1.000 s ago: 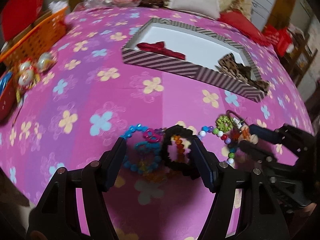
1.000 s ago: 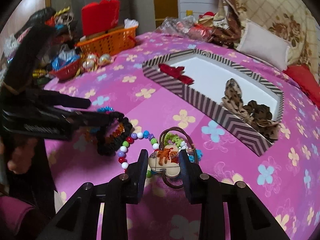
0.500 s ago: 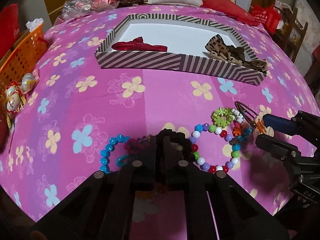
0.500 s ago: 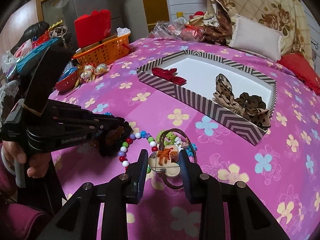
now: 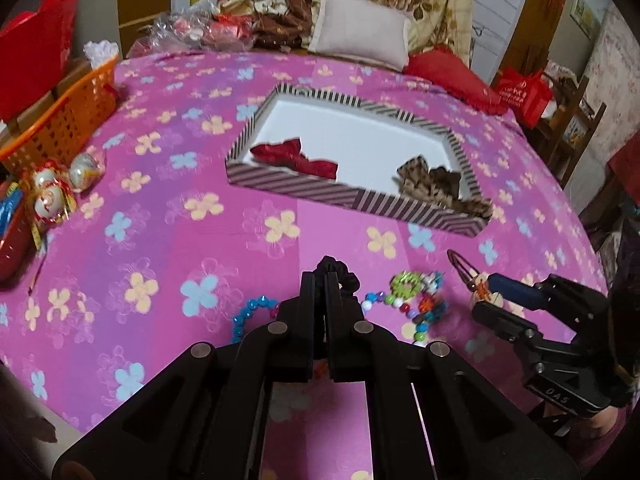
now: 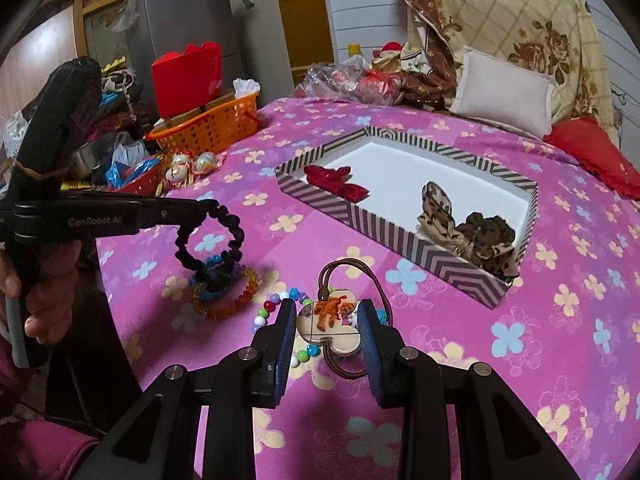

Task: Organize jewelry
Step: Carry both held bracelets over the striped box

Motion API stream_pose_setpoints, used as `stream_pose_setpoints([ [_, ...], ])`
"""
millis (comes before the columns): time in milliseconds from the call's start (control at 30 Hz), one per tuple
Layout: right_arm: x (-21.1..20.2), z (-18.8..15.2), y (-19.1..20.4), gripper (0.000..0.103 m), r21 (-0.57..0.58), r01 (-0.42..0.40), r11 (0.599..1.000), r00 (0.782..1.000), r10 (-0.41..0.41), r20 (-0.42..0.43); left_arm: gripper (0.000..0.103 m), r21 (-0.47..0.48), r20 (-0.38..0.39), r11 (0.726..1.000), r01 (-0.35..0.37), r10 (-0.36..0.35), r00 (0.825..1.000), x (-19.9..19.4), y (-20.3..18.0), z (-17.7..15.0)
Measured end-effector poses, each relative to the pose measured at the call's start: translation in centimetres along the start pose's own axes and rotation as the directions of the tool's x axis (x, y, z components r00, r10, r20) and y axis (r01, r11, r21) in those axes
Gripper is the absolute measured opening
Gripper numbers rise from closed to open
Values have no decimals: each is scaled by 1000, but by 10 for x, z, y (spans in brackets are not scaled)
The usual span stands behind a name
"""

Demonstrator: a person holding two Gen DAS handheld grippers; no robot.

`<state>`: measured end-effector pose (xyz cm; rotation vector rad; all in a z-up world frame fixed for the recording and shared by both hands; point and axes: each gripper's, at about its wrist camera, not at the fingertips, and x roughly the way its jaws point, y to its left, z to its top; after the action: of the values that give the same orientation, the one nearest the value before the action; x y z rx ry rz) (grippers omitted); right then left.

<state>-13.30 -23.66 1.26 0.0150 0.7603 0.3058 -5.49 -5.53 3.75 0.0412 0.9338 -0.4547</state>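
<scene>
My left gripper point(image 5: 325, 280) is shut on a black scrunchie point(image 6: 224, 236) and holds it lifted above the pink cloth; the gripper also shows in the right wrist view point(image 6: 208, 206). My right gripper point(image 6: 327, 316) is shut on a hair tie with a cream heart-shaped charm point(image 6: 328, 320) and a brown loop, just above the cloth. A striped box point(image 5: 296, 186) with a white floor holds a red bow point(image 5: 296, 156) and leopard-print hair pieces point(image 5: 436, 184). An amber bead bracelet point(image 6: 228, 300), a blue bracelet point(image 5: 250, 312) and a multicoloured bead bracelet point(image 5: 400, 308) lie near the grippers.
An orange basket point(image 5: 60, 120) and a red box point(image 5: 36, 52) stand at the left edge. Wrapped ornaments point(image 5: 60, 188) lie beside them. A pale pillow point(image 5: 360, 40) and a red cushion point(image 5: 452, 76) sit at the far side. The table's edge runs close in front.
My left gripper closed on the black scrunchie and lifted it off the pile of bracelets. My right gripper stayed shut on the charm hair tie and rose slightly.
</scene>
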Motion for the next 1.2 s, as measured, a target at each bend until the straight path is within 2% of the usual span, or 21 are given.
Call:
stream_pose_setpoints([
  [267, -12, 14, 2, 30, -25, 44, 999, 998, -43, 36, 3, 12, 40, 1000, -8, 7, 999, -12, -9, 15],
  [600, -15, 29, -15, 30, -1, 82, 997, 995, -82, 56, 3, 40, 80, 999, -35, 32, 996, -12, -24, 37],
  [1200, -8, 53, -47, 30, 25, 126, 992, 989, -128, 70, 3, 68, 105, 996, -61, 54, 993, 7, -39, 72],
])
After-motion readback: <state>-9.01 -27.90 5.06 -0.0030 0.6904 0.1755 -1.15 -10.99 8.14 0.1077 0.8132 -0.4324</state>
